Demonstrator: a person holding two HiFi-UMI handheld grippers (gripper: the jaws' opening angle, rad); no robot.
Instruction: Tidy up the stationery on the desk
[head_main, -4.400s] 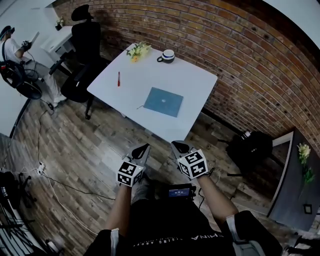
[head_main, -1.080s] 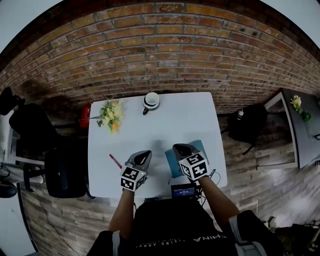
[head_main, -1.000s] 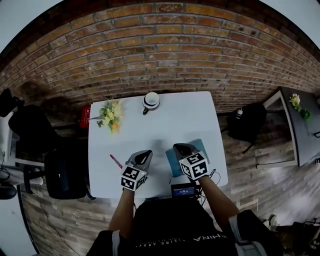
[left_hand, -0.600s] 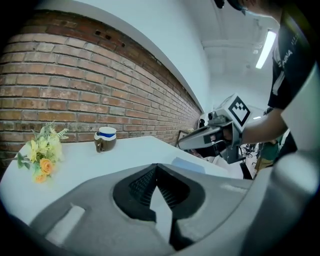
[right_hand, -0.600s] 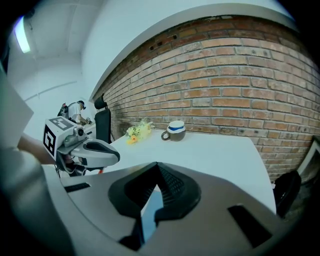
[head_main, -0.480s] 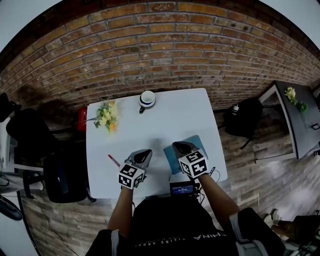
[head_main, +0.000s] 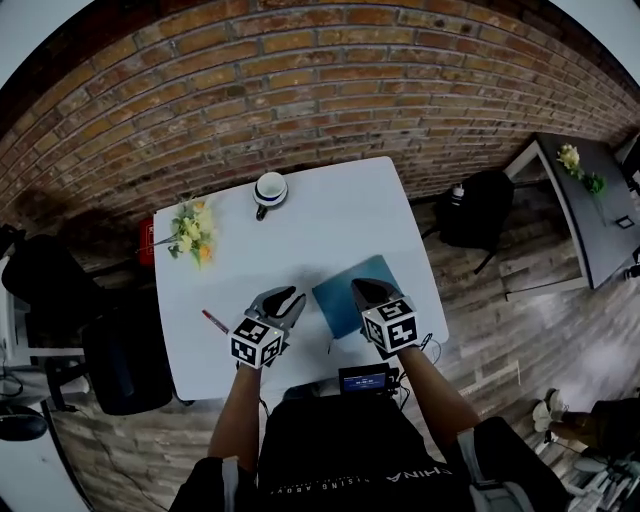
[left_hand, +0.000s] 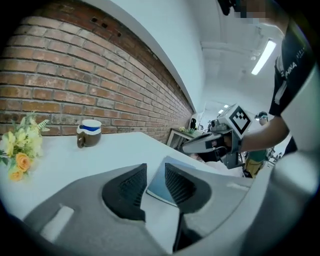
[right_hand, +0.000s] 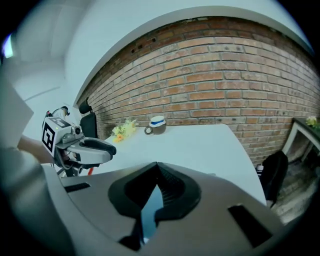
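A teal notebook (head_main: 345, 290) lies flat on the white desk (head_main: 340, 215) near its front edge. A red pen (head_main: 215, 322) lies at the front left. My left gripper (head_main: 285, 296) hovers between pen and notebook, its jaws a little apart and empty. In the left gripper view the left gripper (left_hand: 155, 172) points at the notebook (left_hand: 156, 186). My right gripper (head_main: 358, 287) is over the notebook's near right part, shut and empty. Below the right gripper (right_hand: 157, 167), the notebook (right_hand: 149, 207) shows through the hollow. The pen (right_hand: 92, 170) peeks out under the left gripper.
A cup (head_main: 269, 189) and a bunch of flowers (head_main: 190, 232) stand at the desk's far side by the brick wall (head_main: 300, 90). A black office chair (head_main: 120, 350) is left of the desk. A black backpack (head_main: 480, 205) sits on the floor at the right.
Over four seconds I came from across the room to the desk's front edge. In the last second the view swung left; both grippers stay over the front of the desk.
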